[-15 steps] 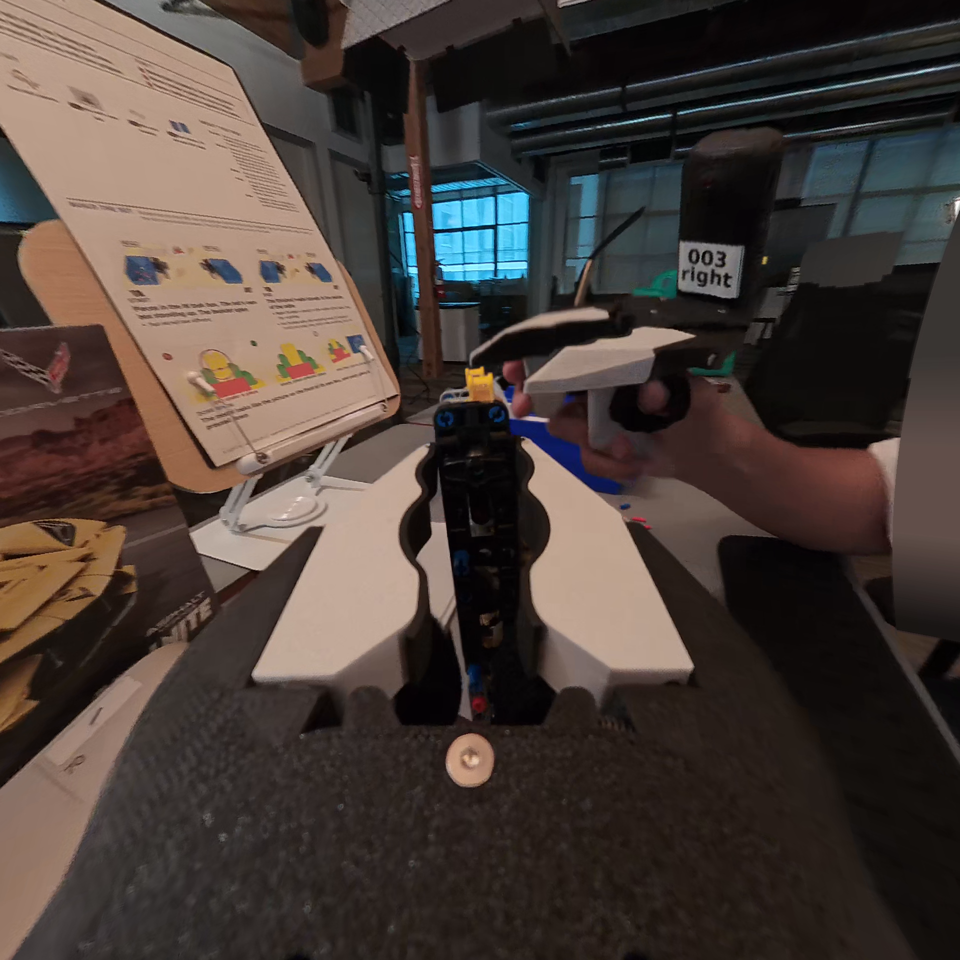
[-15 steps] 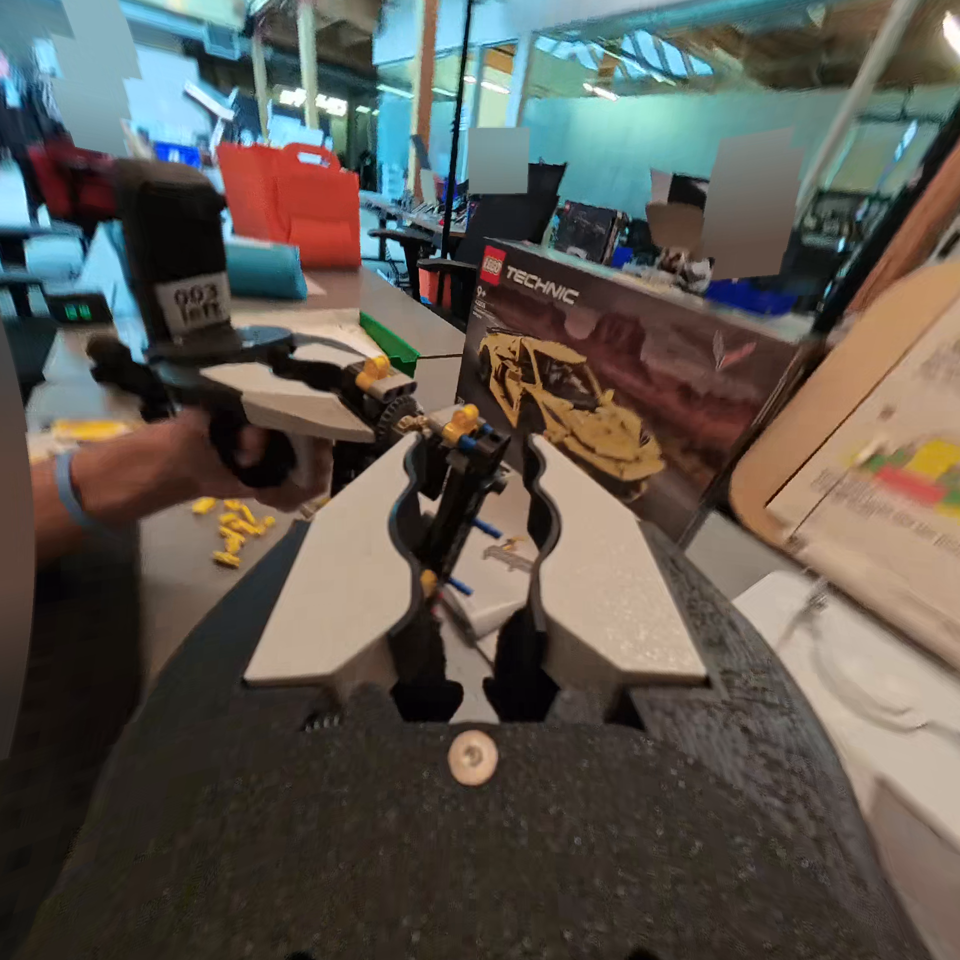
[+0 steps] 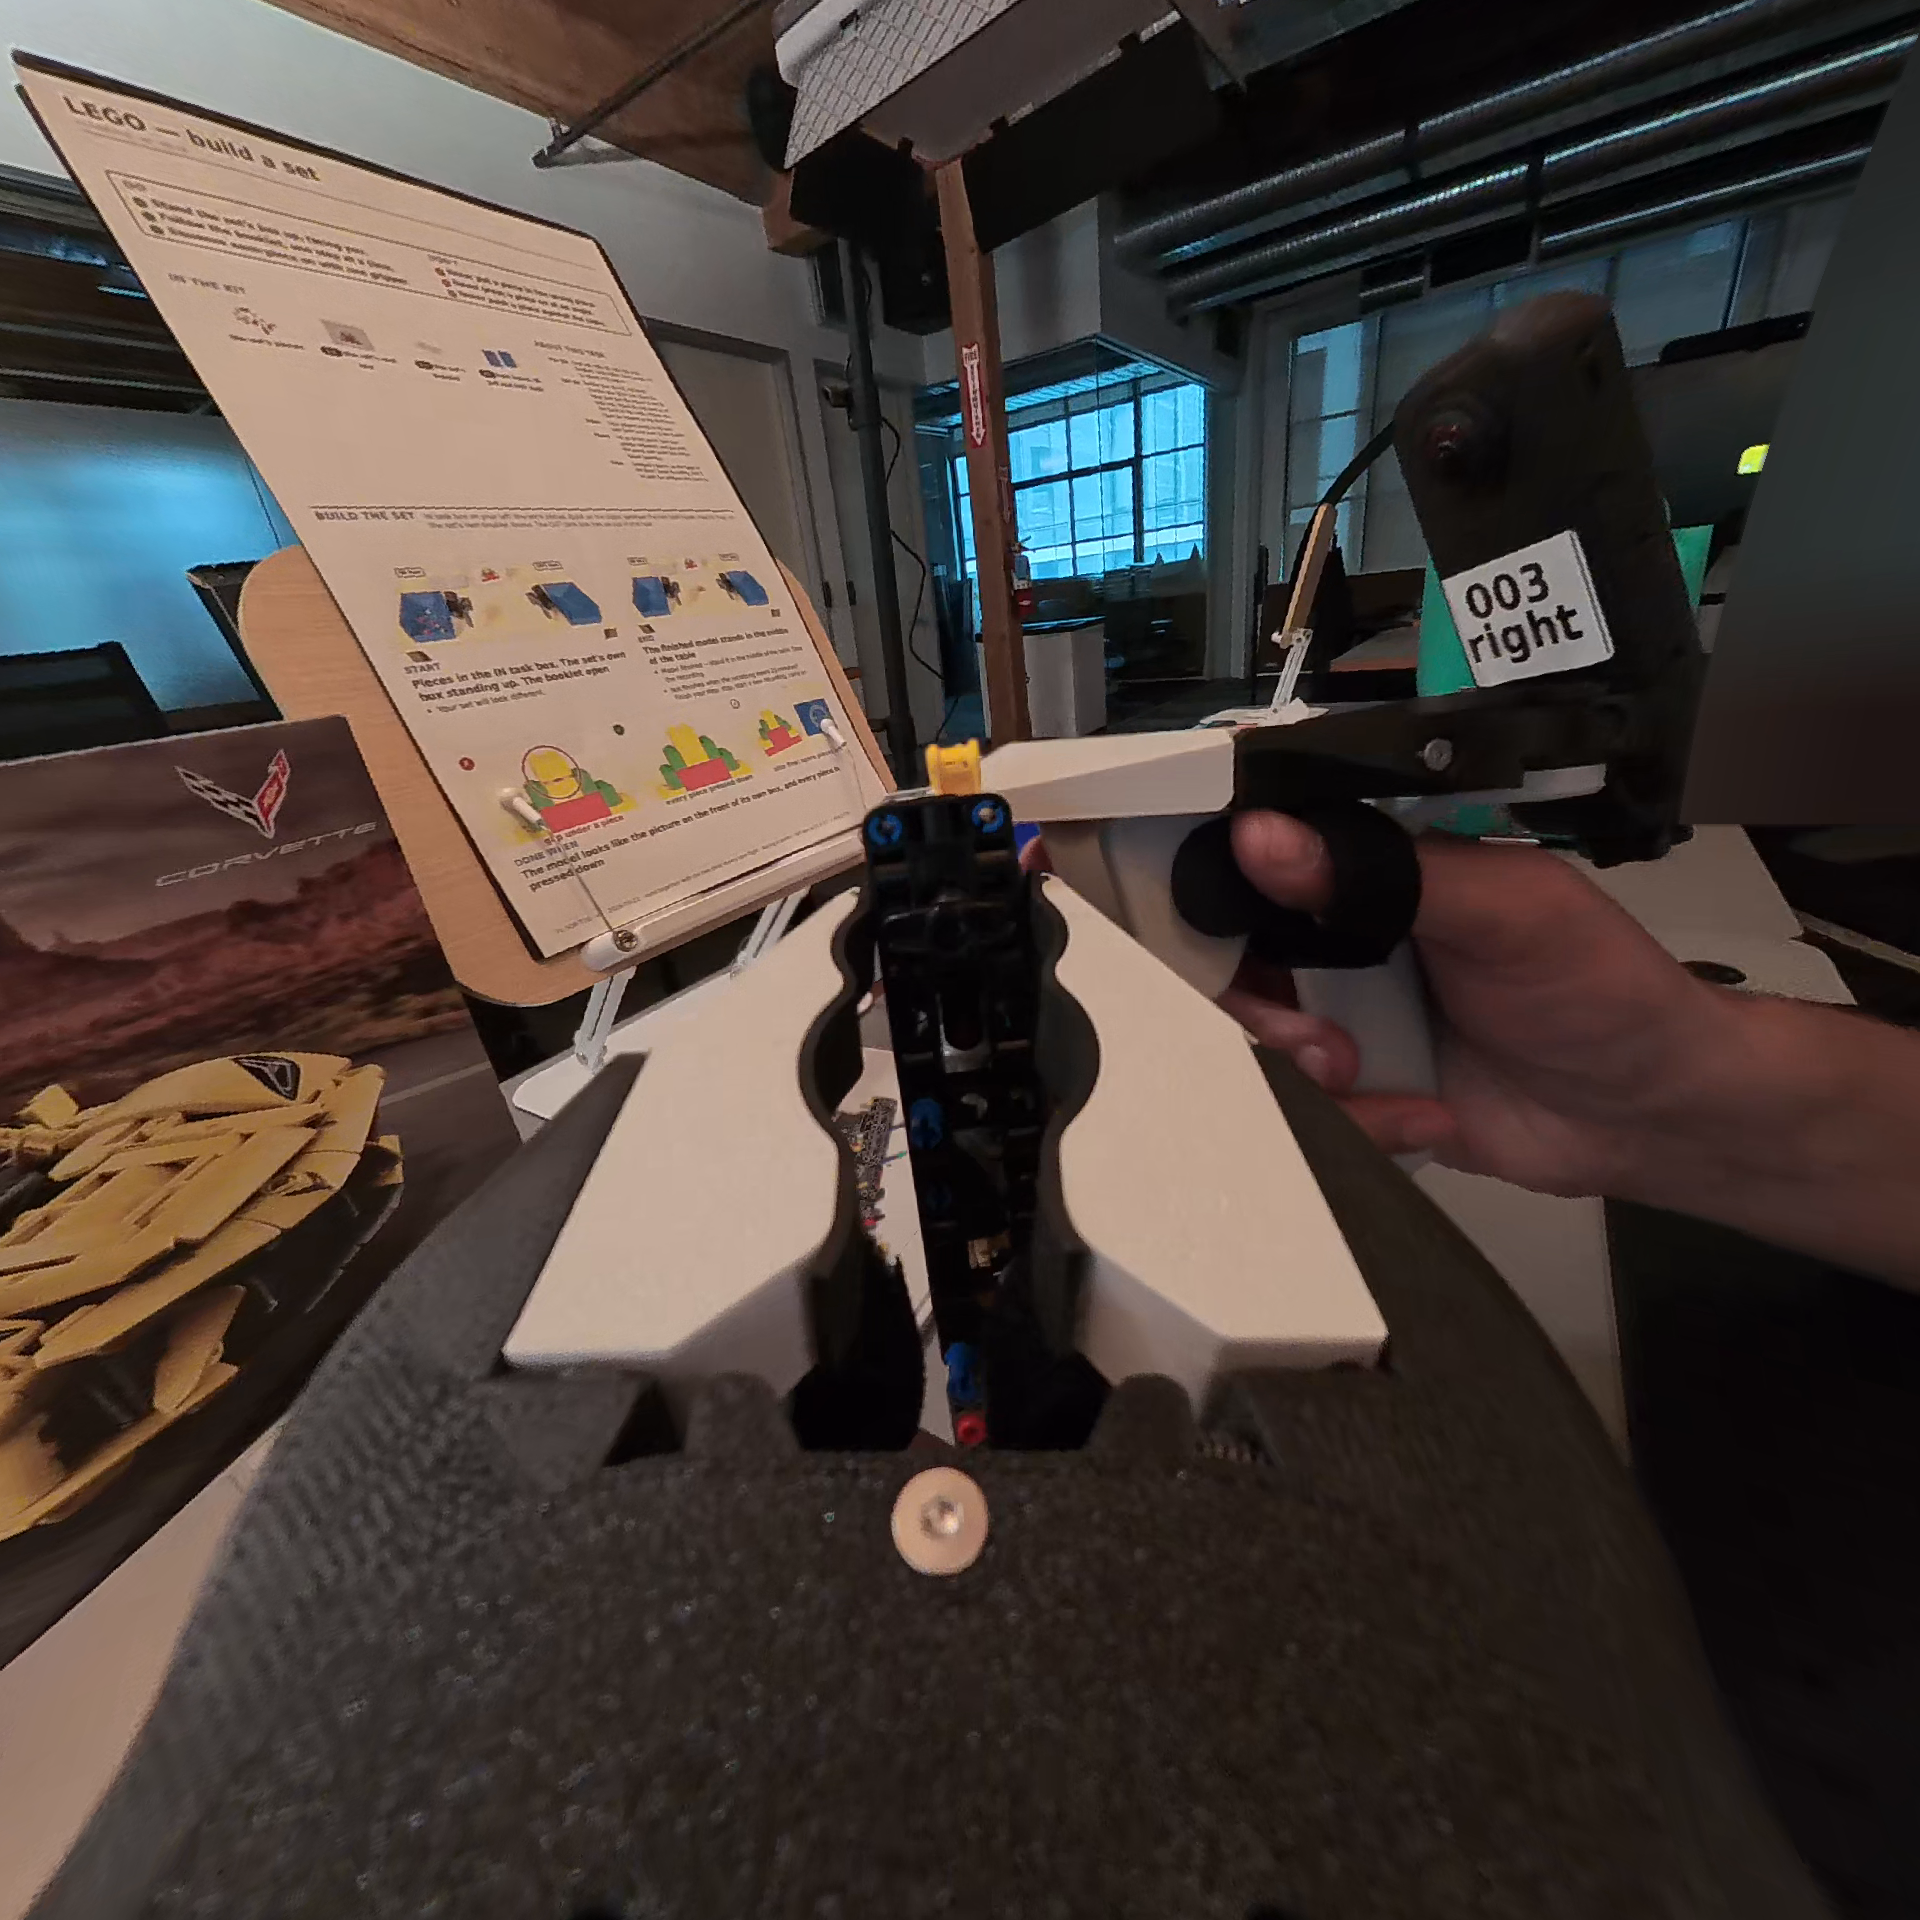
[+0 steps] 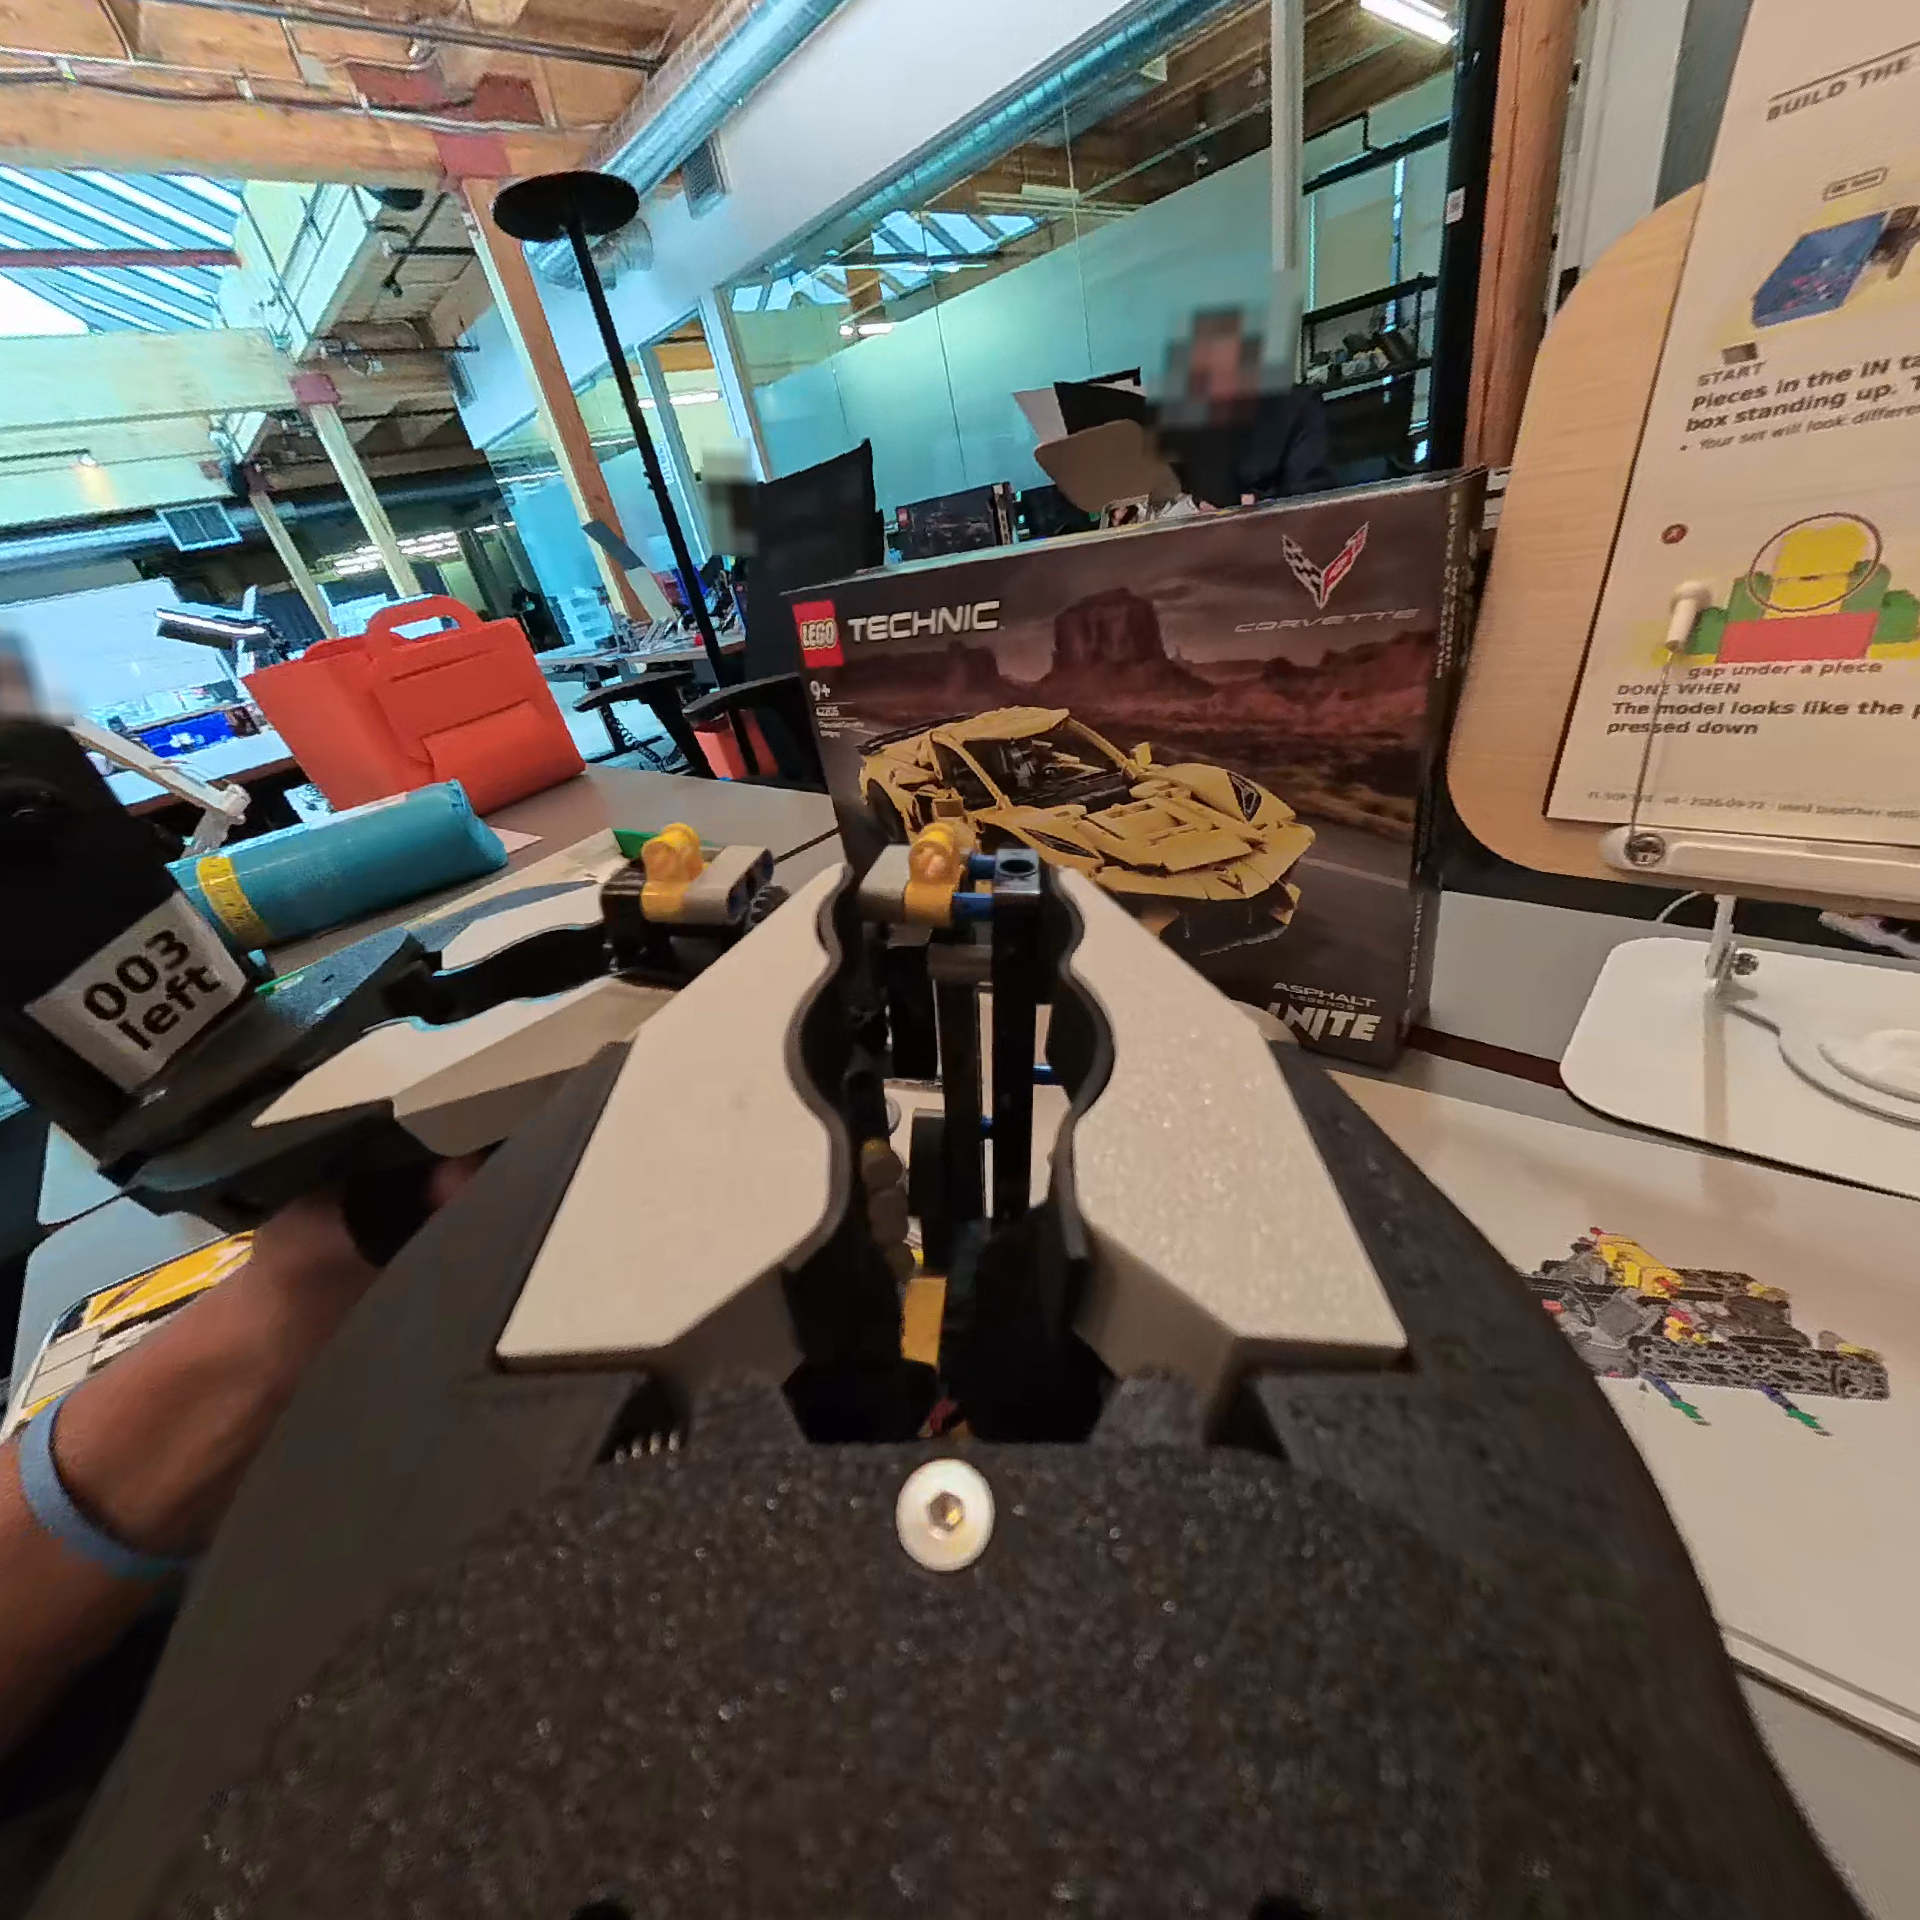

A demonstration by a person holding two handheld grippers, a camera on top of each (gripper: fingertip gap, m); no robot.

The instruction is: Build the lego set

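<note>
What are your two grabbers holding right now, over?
Left gripper shut on black Technic assembly. Right gripper shut on another black Technic frame. Both held above the table, nothing in the way.

Printed writing stands on a white sticker (image 3: 1522, 613) on the right gripper (image 3: 1013, 779), another sticker (image 4: 140, 992) on the left gripper (image 4: 592, 935), the set's box (image 4: 1122, 790), the instruction sheet (image 3: 468, 499) and a red post sign (image 3: 971, 395).

Glossy plastic lego assembly (image 3: 951, 1039), matt grainy claw fingers (image 3: 1174, 1164), glossy cardboard box (image 4: 1143, 748).
</note>
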